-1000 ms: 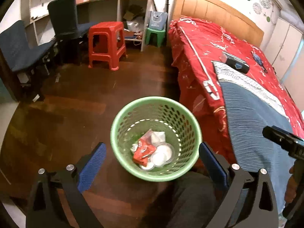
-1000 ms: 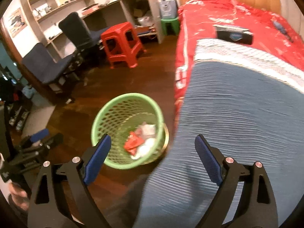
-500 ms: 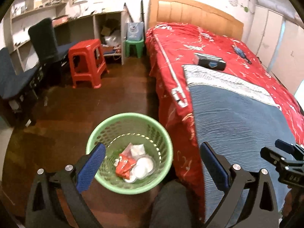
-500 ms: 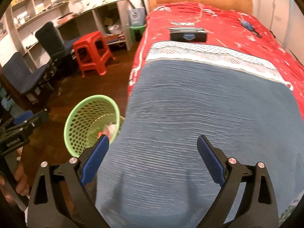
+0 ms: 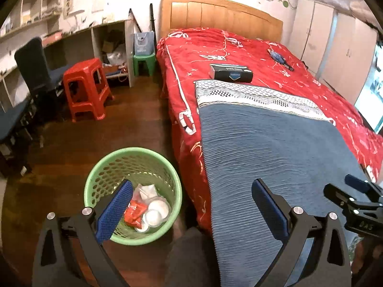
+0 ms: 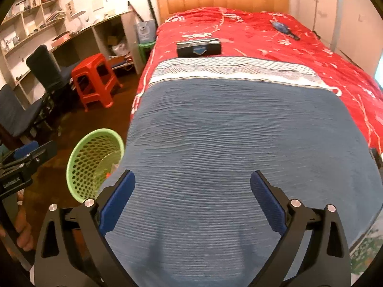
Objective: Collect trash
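Green plastic basket point(image 5: 133, 195) sat on the brown wood floor point(image 5: 79, 141), right next to the bed. It was just under and ahead of the left claw point(image 5: 191, 202), w/ the claw's left blue pad in front of the basket's inside. Trash lay at the bottom: a red wrapper point(image 5: 134, 212), round white lids point(image 5: 155, 211) & some clear plastic. The left claw was wide apart, nothing in it. The right claw point(image 6: 192, 191) was also wide apart & held nothing. It hung over the blue blanket point(image 6: 239, 143), w/ the basket point(image 6: 93, 160) low to its left, partly hidden by the blanket's edge. Far ahead of both claws, a dark box point(image 6: 198, 47) lay on the red bedspread point(image 5: 239, 47), just past the blanket's white patterned edge. A small blue thing point(image 5: 278, 57) lay further up the bed, to the right; couldn't tell what it was. Off to the left stood a red stool point(image 5: 86, 88).
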Demonstrator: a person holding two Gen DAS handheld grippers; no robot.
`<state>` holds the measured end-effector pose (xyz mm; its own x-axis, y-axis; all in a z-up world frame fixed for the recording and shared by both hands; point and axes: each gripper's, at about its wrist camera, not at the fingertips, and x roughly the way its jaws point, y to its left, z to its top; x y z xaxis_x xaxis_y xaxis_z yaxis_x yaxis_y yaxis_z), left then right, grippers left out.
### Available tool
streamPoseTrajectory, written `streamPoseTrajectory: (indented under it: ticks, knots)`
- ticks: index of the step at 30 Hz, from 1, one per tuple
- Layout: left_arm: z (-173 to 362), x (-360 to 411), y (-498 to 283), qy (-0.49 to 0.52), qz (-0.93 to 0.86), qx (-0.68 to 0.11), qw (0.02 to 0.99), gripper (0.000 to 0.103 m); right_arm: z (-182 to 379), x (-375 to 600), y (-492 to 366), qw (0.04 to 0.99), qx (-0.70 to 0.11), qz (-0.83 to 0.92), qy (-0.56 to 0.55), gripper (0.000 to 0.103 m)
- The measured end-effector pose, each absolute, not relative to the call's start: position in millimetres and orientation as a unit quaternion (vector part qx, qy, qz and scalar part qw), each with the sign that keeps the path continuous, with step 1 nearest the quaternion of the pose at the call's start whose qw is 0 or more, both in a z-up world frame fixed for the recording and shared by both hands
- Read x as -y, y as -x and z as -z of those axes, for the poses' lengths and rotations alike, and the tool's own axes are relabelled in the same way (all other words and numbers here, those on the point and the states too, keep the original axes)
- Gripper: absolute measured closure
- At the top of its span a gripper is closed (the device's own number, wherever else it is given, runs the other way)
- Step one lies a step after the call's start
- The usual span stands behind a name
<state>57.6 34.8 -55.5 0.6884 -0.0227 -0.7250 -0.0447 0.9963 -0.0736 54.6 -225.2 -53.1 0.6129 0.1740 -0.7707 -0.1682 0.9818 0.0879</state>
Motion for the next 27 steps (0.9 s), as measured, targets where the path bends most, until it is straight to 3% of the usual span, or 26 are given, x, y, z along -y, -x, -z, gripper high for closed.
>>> streamPoseTrajectory:
  ticks: [27]
  knots:
    - [34, 5, -28, 0.007, -0.011, -0.368, 0.93, 0.007, 33, 280, -20, 0.917, -0.394, -0.044, -0.04, 0.005]
